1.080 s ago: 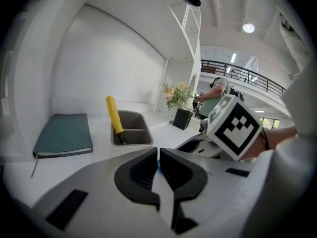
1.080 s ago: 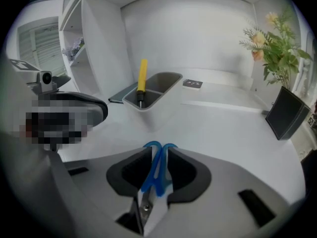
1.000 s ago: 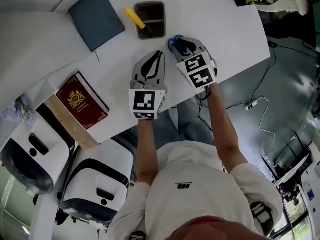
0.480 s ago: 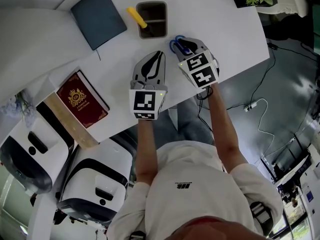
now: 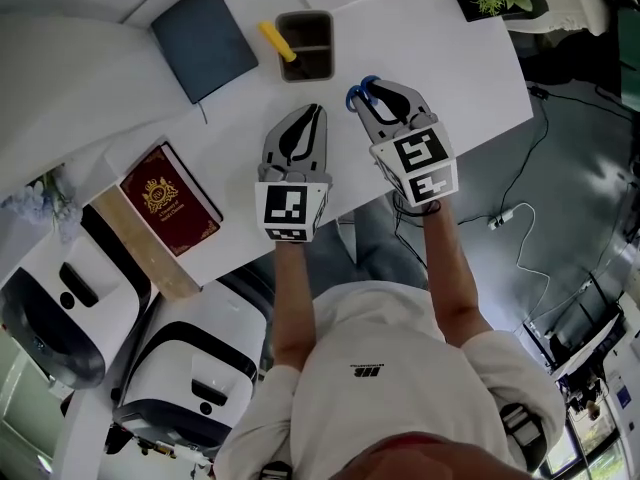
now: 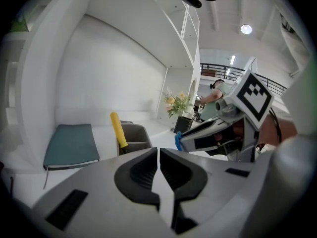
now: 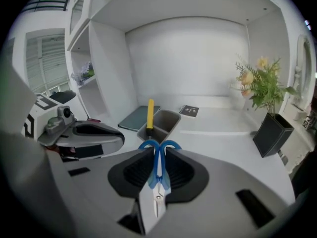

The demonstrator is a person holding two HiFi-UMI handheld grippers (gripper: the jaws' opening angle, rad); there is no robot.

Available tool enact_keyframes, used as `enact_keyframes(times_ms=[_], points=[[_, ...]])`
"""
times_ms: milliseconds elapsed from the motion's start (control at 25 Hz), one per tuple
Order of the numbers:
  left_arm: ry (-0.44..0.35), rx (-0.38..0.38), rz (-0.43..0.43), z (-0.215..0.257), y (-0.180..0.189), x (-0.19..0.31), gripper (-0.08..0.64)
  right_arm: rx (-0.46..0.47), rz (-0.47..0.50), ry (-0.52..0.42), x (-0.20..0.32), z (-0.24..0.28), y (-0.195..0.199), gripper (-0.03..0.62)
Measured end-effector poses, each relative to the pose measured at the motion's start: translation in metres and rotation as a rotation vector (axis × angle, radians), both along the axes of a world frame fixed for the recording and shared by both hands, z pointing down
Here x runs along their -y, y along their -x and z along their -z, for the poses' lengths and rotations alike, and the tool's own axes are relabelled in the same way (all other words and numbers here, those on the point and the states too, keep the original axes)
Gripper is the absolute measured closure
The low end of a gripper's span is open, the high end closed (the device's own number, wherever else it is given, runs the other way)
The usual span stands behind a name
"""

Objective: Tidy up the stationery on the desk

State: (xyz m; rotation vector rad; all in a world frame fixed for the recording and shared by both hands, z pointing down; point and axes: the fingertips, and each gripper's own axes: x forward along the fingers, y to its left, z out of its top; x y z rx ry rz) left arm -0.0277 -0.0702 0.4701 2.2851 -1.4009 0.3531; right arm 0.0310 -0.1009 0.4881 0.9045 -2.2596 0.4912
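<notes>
Broadly, the white table (image 5: pixel 470 68) fills the upper part of the head view, and its near edge runs just under the person's two hands. A blue-grey notebook (image 5: pixel 204 40) lies flat at the far left of the table. A dark red book (image 5: pixel 170 200) with a gold emblem lies nearer, at the left edge, well apart from the notebook.

Next in size are the two tools. The left hand-held gripper (image 5: pixel 310 110) is over the table near its front edge. Its jaws are pressed together with nothing between them, only a thin slit showing in the left gripper view. The right hand-held gripper (image 5: pixel 380 96) is just beside it on the right, and both point toward the far side of the table. Its jaws have just been closing and they now pinch a pair of scissors (image 7: pixel 158 175).

A flower plant (image 7: pixel 262 90) in a black pot (image 7: pixel 273 133) stands at the far right of the table. A brown pen holder (image 5: pixel 307 66) with two compartments stands beyond the grippers, near the right one and a little to its left.

The scissors sit upright between the dark pads, held by the blue handles. The two blue loops stick out past the jaw tips toward the pen holder, and the metal blades point back toward the camera. They do not lie on the table.

A yellow tool (image 5: pixel 277 41) leans in the pen holder's left side. A small dark booklet (image 7: pixel 188 110) lies farther back.
</notes>
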Motion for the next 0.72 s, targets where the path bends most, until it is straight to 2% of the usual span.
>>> enact_keyframes(times_ms=[200, 400, 720], points=[[-0.027, 0.002, 0.017, 0.017, 0.007, 0.002, 0.560, 0.070, -0.007, -0.055, 0.006, 0.036, 0.007, 0.537], [-0.055, 0.004, 0.037, 0.034, 0.016, 0.005, 0.560, 0.185, -0.006, -0.113, 0.018, 0.069, 0.021, 0.537], [-0.097, 0.012, 0.060, 0.057, 0.028, 0.016, 0.560, 0.270, 0.018, -0.191, 0.040, 0.105, 0.045, 0.537]])
